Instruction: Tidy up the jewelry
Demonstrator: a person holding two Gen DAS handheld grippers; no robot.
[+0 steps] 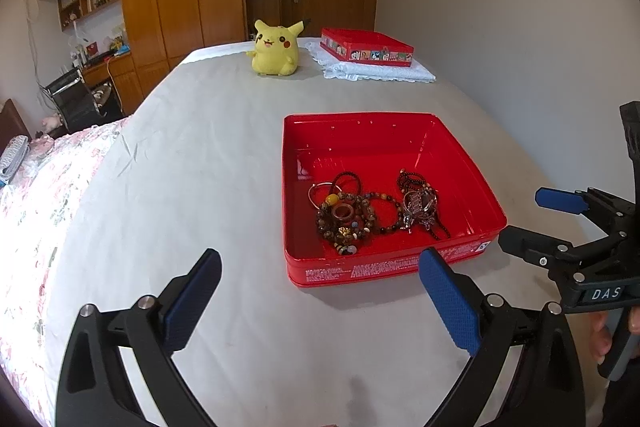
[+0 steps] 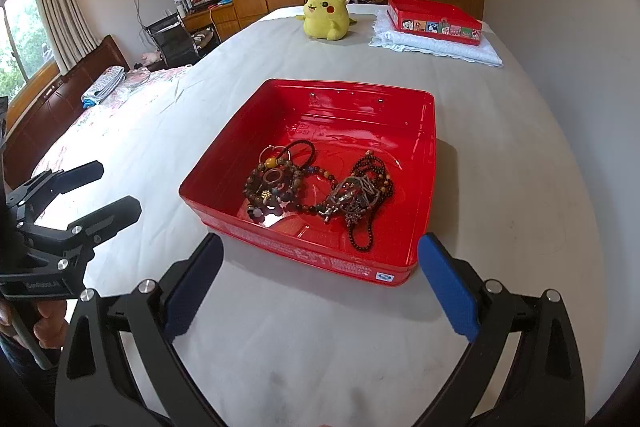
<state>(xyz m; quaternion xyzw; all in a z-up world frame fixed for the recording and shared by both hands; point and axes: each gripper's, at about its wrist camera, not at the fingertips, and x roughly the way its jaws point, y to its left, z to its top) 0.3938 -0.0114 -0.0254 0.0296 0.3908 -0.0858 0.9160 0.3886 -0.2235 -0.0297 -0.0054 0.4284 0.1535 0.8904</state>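
**Near the tin: both tools idle, jewelry gathered**

Ahead of the open red tin, the left gripper and the right gripper hover with fingers spread wide, holding nothing. All visible jewelry lies inside the tin in one tangled heap of bead bracelets and necklaces. No pieces show on the grey sheet. A second red tin part rests on a white cloth beyond. Judgement: this fits either collected or awaiting sorting.
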